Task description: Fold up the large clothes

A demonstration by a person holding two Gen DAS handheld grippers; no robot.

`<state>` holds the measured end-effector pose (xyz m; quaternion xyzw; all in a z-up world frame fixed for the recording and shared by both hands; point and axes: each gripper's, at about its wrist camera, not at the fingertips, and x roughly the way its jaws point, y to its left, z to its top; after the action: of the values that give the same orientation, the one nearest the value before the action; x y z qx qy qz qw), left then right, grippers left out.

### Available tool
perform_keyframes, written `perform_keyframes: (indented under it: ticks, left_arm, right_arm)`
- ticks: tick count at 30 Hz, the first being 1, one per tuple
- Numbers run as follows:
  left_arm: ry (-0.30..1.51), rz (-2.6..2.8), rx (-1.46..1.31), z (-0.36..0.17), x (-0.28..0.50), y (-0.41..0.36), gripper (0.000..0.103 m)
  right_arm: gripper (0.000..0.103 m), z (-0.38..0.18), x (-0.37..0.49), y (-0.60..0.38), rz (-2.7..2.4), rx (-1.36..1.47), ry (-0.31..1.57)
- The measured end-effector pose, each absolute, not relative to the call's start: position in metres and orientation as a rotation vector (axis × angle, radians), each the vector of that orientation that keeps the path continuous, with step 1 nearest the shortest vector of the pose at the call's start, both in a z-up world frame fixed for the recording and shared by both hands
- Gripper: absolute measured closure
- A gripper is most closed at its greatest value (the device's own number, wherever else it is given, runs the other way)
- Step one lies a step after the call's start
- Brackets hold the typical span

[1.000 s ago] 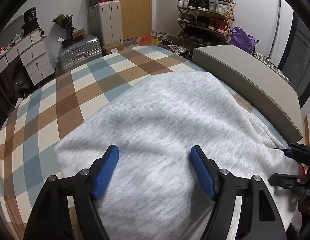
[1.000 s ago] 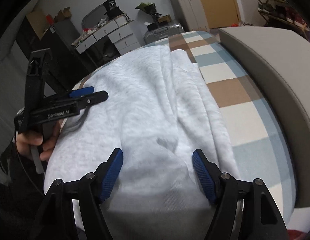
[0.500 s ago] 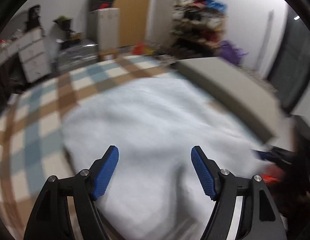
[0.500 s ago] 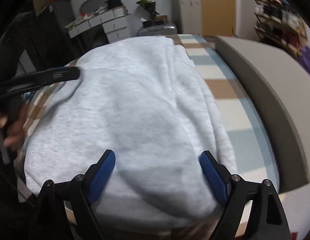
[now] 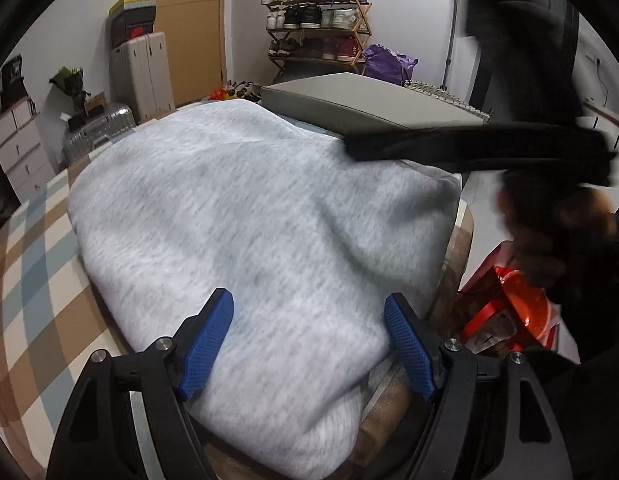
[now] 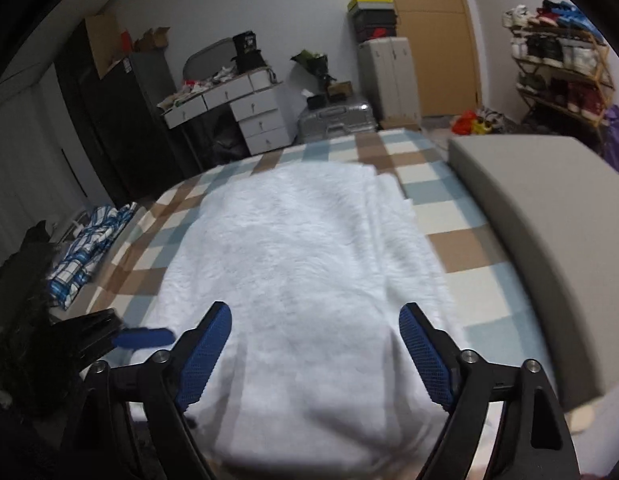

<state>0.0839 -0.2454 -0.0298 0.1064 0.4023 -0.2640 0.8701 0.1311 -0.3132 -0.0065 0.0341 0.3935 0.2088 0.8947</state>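
Note:
A light grey sweatshirt [image 5: 245,216] lies folded into a long pad on the plaid bedspread [image 5: 25,280]. My left gripper [image 5: 309,344] hovers open over its near end, both blue pads clear of the cloth. Blurred, the right gripper [image 5: 469,150] crosses the upper right of the left wrist view, held by a hand [image 5: 549,236]. In the right wrist view the sweatshirt [image 6: 301,256] stretches away from my right gripper [image 6: 315,356]. Its jaws are closing with the near hem below them and nothing pinched. The left gripper's blue fingertip [image 6: 143,338] shows low on the left.
A grey padded bed end [image 6: 549,216] runs along the right side of the bed. Red bags [image 5: 509,316] sit on the floor past the bed's corner. A checked cloth [image 6: 85,248] lies on the floor at left. Suitcases [image 6: 337,118], drawers [image 6: 253,116] and a shoe rack [image 5: 321,32] line the walls.
The left gripper has swung right along the sweatshirt's near end toward the bed corner. The right gripper has lifted slightly, its jaws widened then narrowed. The left gripper now sits lower in the right view.

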Motion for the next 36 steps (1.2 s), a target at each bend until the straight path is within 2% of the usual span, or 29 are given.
perform_keyframes:
  ticks: [1, 2, 5, 8, 11, 12, 13, 19, 21, 30, 36]
  left_arm:
    - [0.839, -0.549, 0.228, -0.03, 0.081, -0.249, 0.03]
    - [0.84, -0.552, 0.226, -0.03, 0.081, -0.248, 0.03]
    - [0.834, -0.587, 0.182, -0.021, 0.076, -0.235, 0.029]
    - [0.831, -0.568, 0.039, -0.013, 0.075, -0.205, 0.028]
    - [0.869, -0.446, -0.134, -0.015, 0.085, -0.176, 0.028]
    - [0.872, -0.42, -0.198, -0.017, 0.089, -0.167, 0.028]
    - [0.871, -0.408, -0.236, -0.019, 0.092, -0.162, 0.028]
    - [0.95, -0.333, -0.408, -0.051, 0.134, -0.148, 0.028]
    - [0.986, -0.359, -0.507, -0.064, 0.142, -0.142, 0.028]
    - [0.996, -0.374, -0.439, -0.054, 0.135, -0.13, 0.028]
    - [1.045, -0.449, -0.367, -0.052, 0.156, -0.139, 0.028]
  right_arm:
    - [0.043, -0.023, 0.14, -0.309, 0.421, 0.037, 0.865]
    - [0.041, -0.034, 0.146, -0.311, 0.438, 0.057, 0.888]
    - [0.041, -0.026, 0.139, -0.337, 0.44, 0.12, 0.906]
    - [0.036, -0.012, 0.121, -0.361, 0.411, 0.105, 0.89]
    - [0.019, -0.003, 0.114, -0.39, 0.417, 0.169, 0.861]
    - [0.01, -0.004, 0.119, -0.398, 0.388, 0.202, 0.856]
    - [0.007, -0.006, 0.126, -0.405, 0.383, 0.246, 0.866]
    - [0.007, -0.045, 0.192, -0.391, 0.512, 0.491, 1.036]
    - [0.014, -0.057, 0.198, -0.375, 0.567, 0.505, 1.115]
    - [0.014, -0.046, 0.128, -0.327, 0.626, 0.295, 1.083]
    - [0.012, -0.053, 0.141, -0.363, 0.581, 0.475, 1.056]
